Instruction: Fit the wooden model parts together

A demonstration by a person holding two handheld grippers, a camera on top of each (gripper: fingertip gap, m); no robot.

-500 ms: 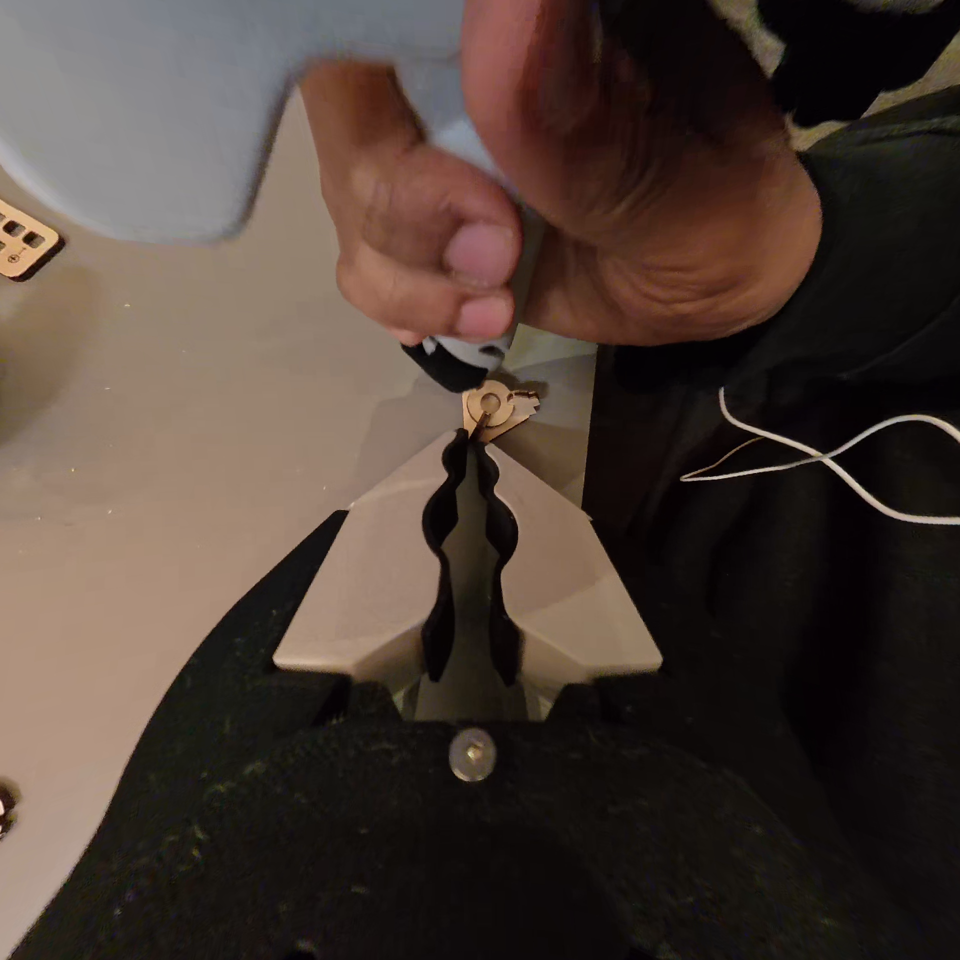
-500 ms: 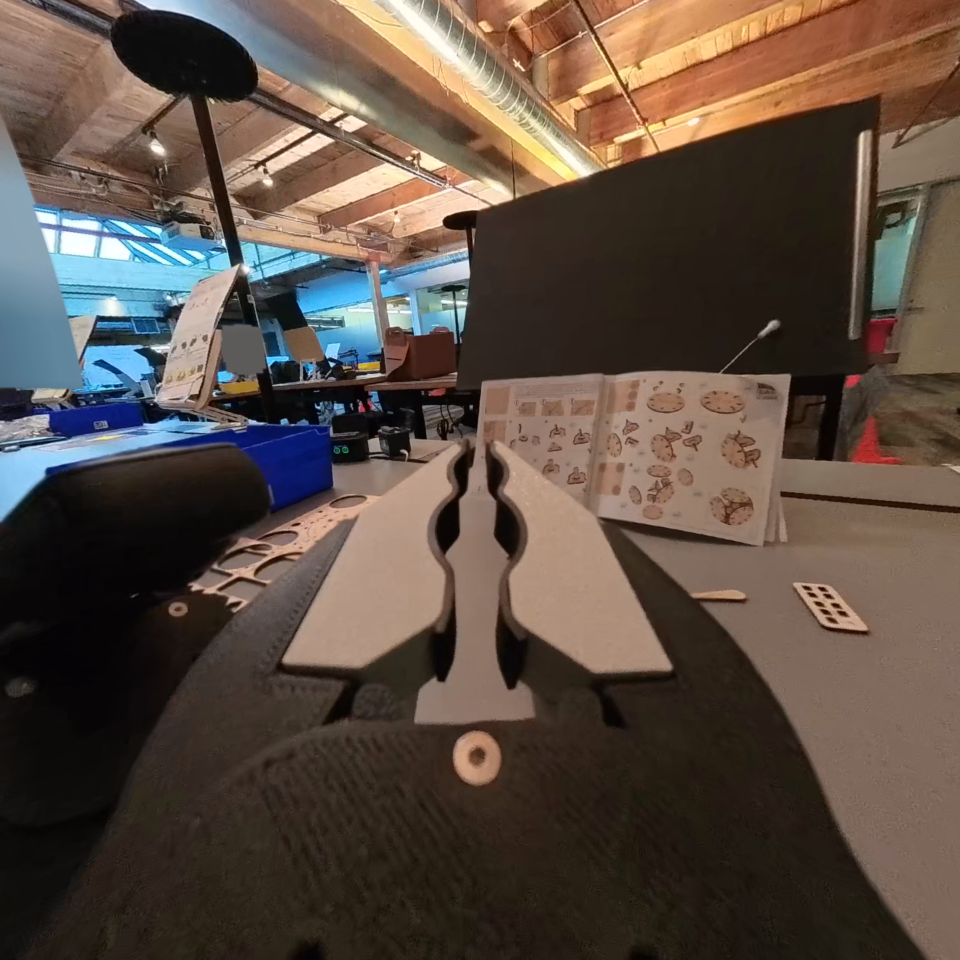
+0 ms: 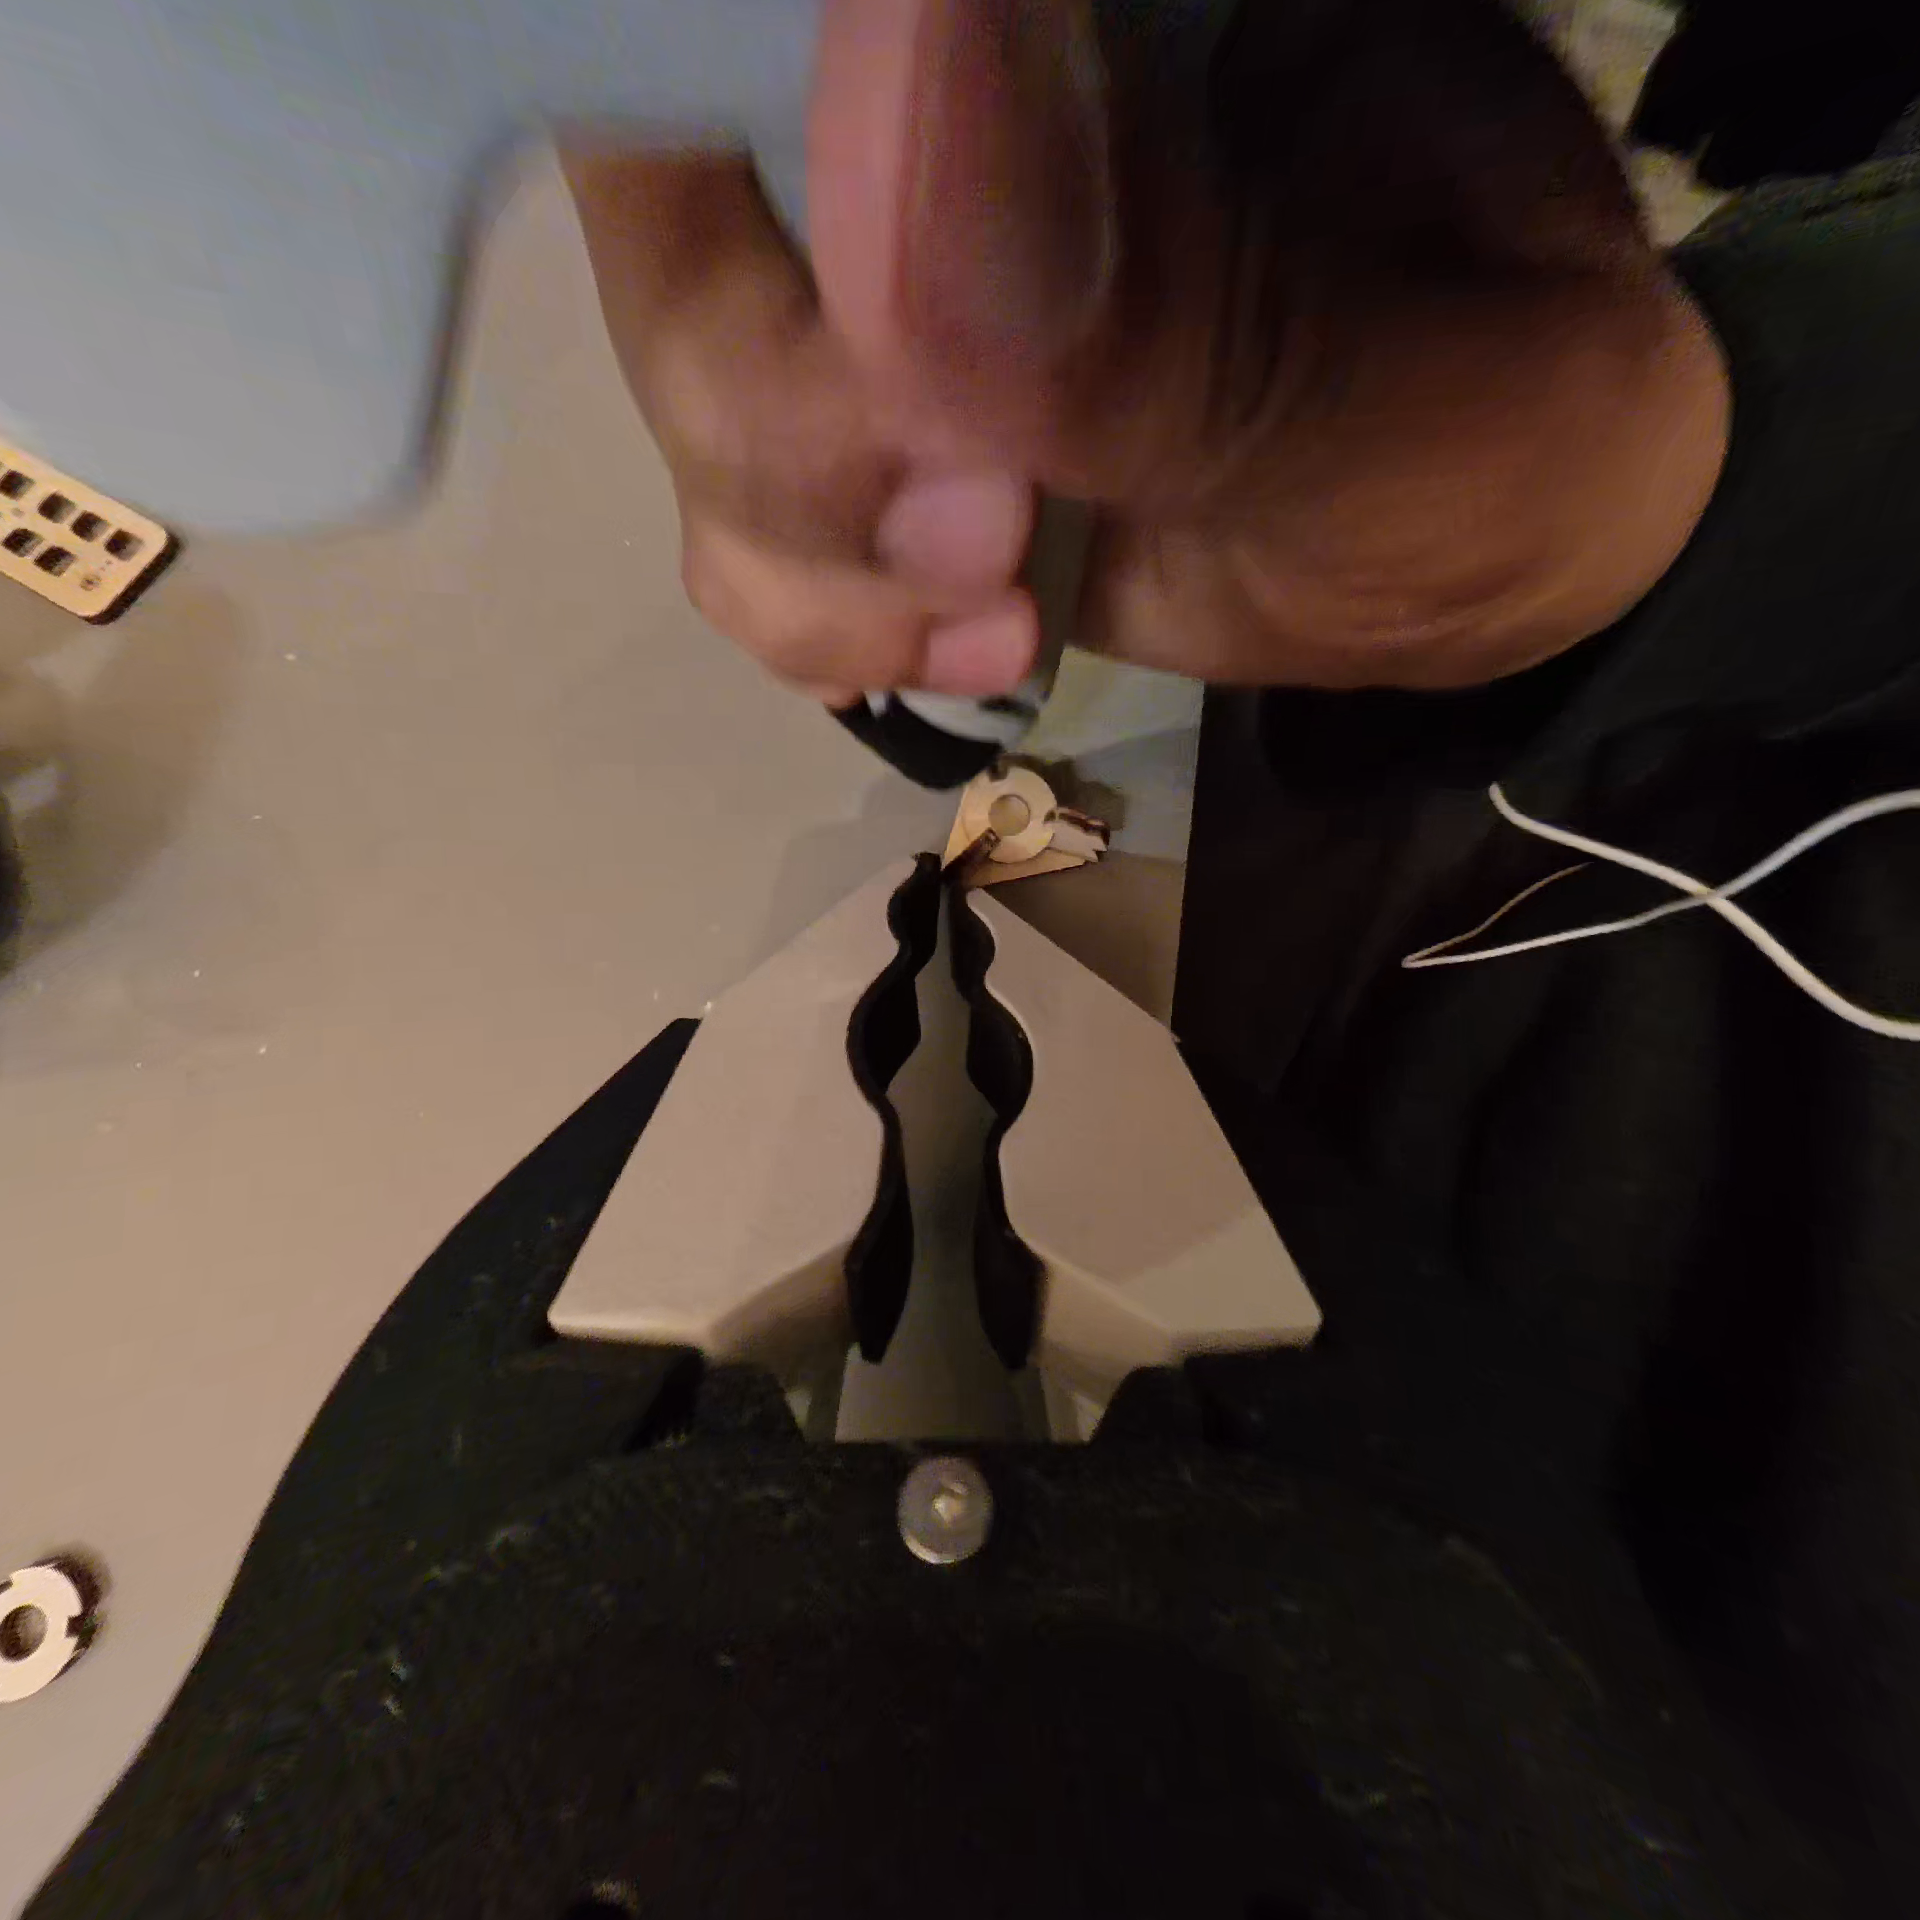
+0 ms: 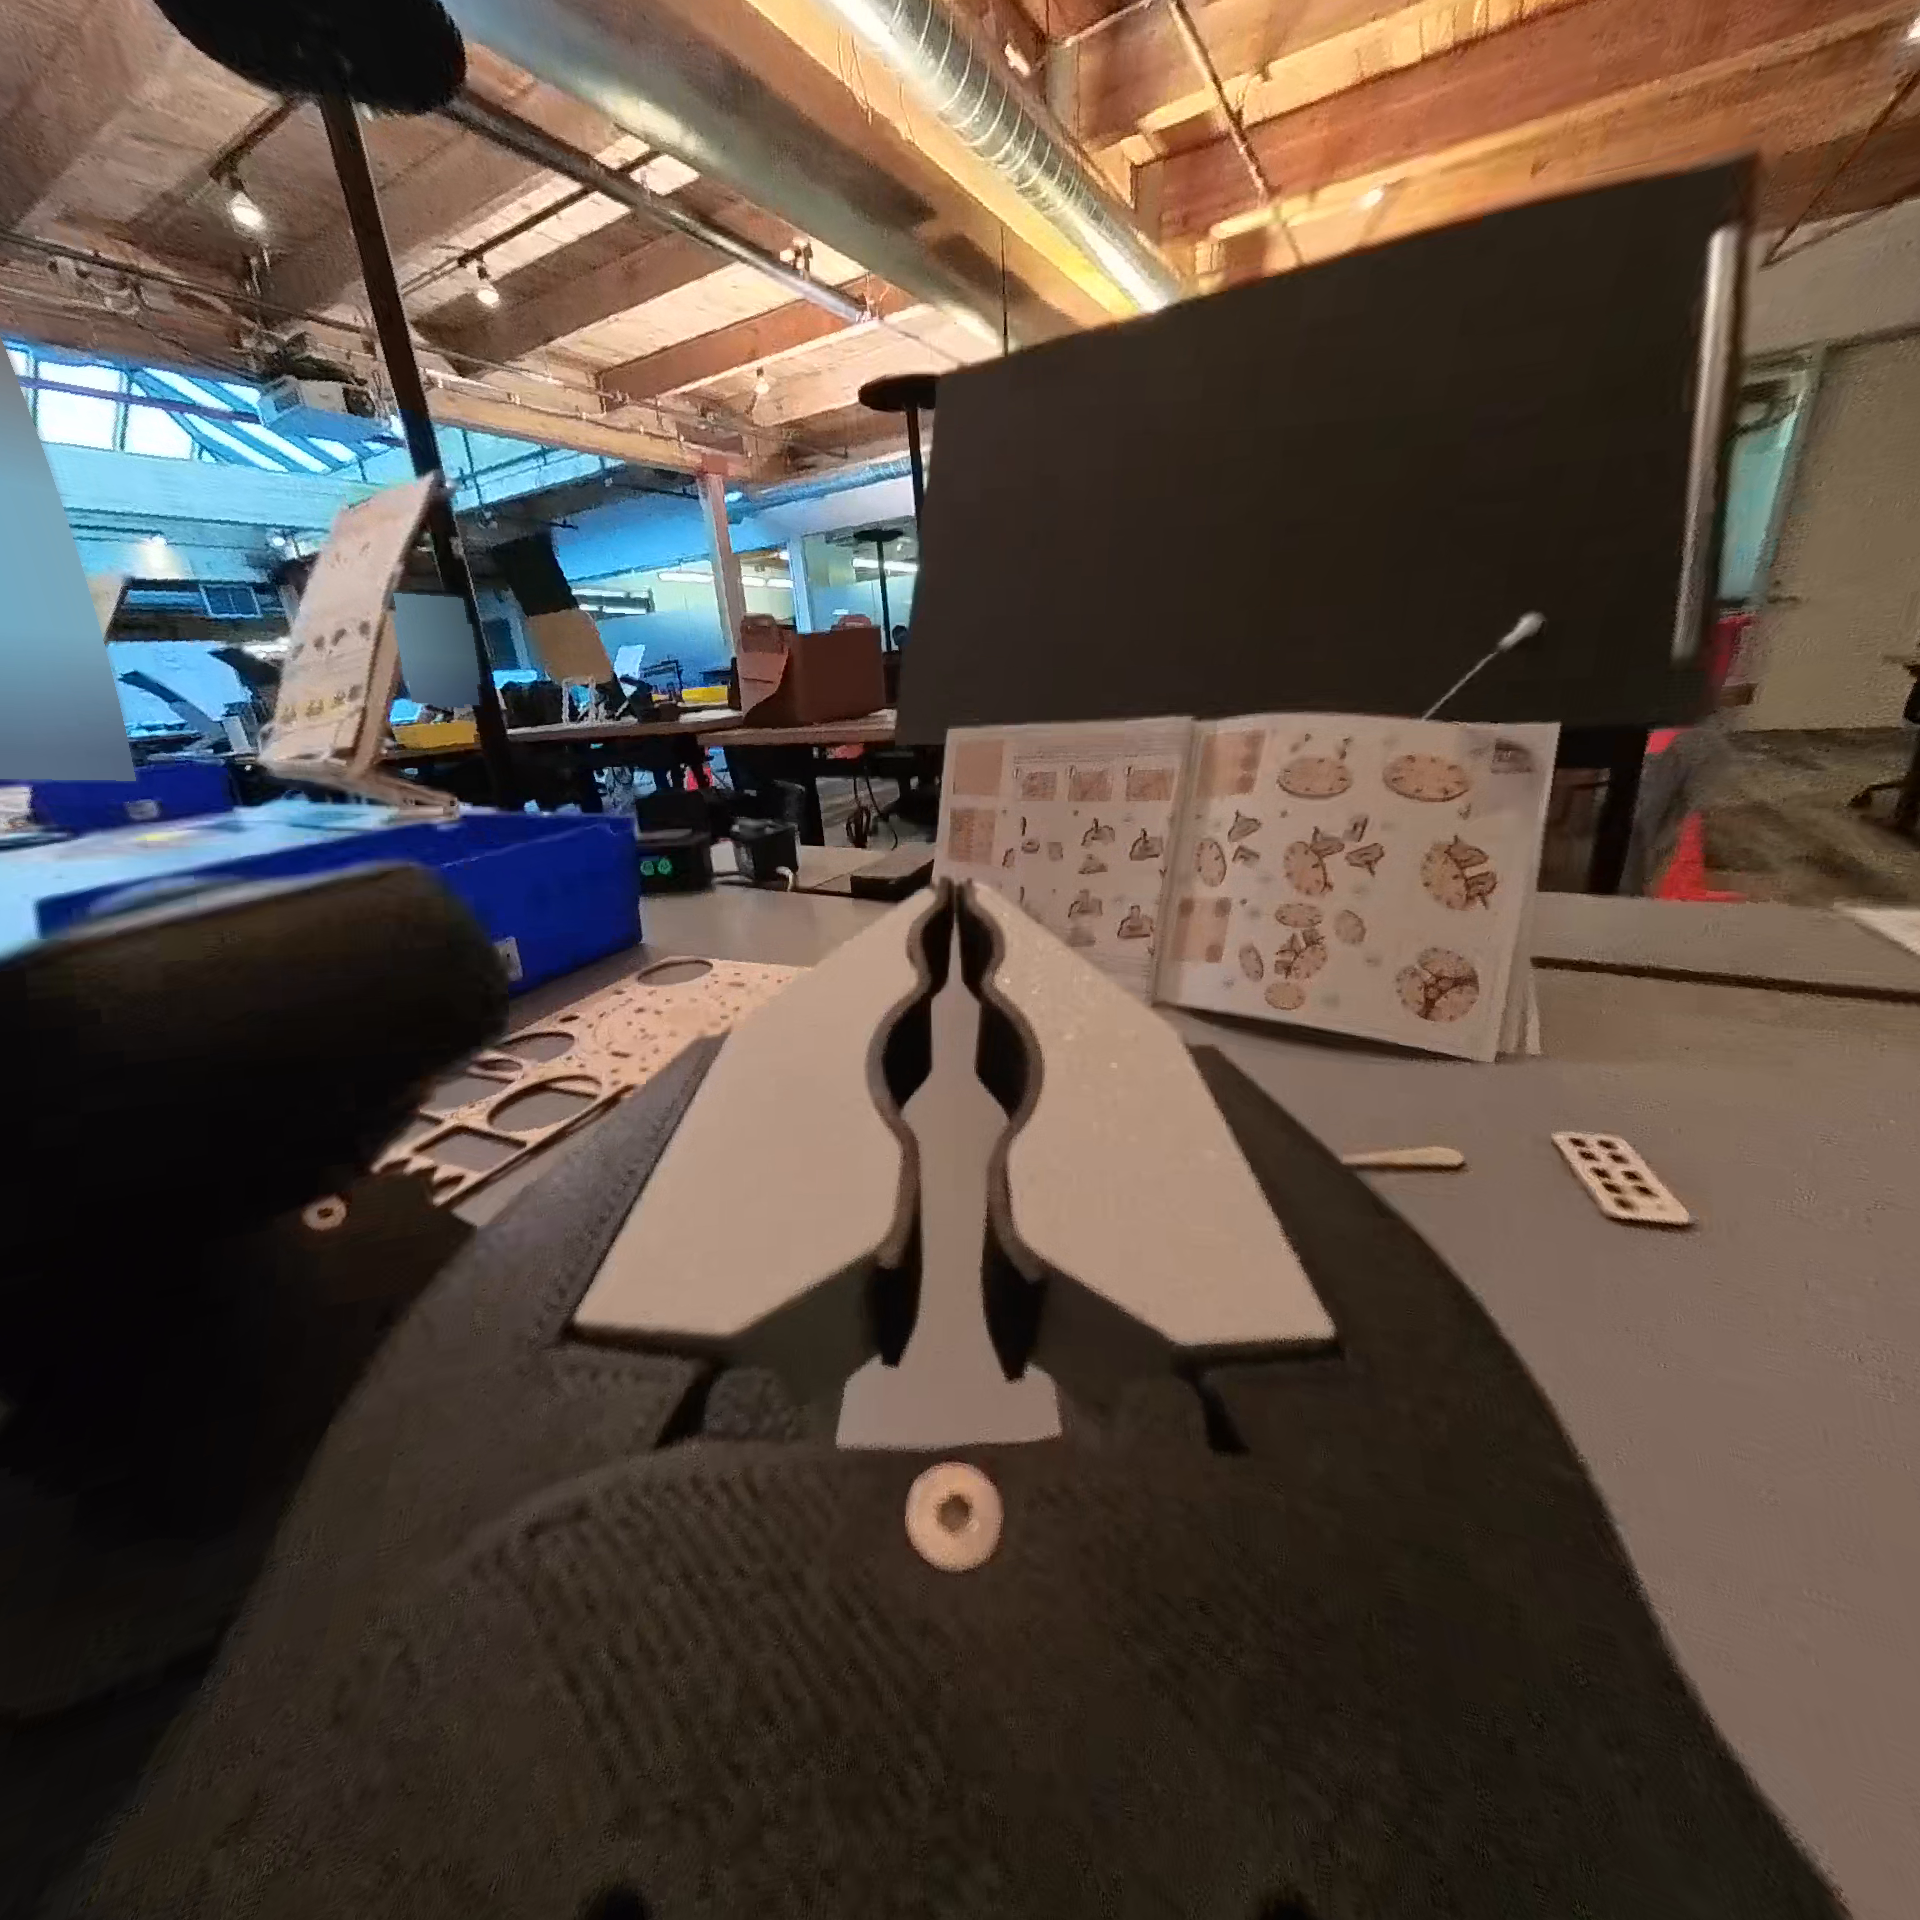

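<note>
Basically, the left gripper (image 3: 943,871) has its jaws pinched together on the thin edge of a small wooden piece (image 3: 1013,831), a pale laser-cut bit with a round washer-like ring and a hole in it, sitting just off the fingertips near the table's edge (image 3: 1184,914). Nipping it by a corner like that looks like a way to keep the flat face and the hole exposed, which would make sense given what's right above it: a person's bare hand (image 3: 1039,468), curled into a fist around a tool with a black tip (image 3: 925,743), and that tip hangs just beside the ring, maybe touching, too blurred to call. The hand comes down from the top of the left wrist view, knuckles toward the table, with a dark sleeve (image 3: 1714,727) and a white cord (image 3: 1662,894) off to the side. Farther out on the grey table (image 3: 416,831) lie a slotted wooden strip (image 3: 73,540) and a notched disc (image 3: 31,1642), well apart from the action. The right gripper (image 4: 954,896) is closed too, tips meeting with nothing between them, and it's angled low and level over the tabletop, pointing at an open instruction booklet (image 4: 1299,883) propped upright. Near it are a punched-out wooden sheet (image 4: 582,1049), a blue bin (image 4: 520,883), a little wooden stick (image 4: 1403,1157) and another slotted strip (image 4: 1621,1177).
</note>
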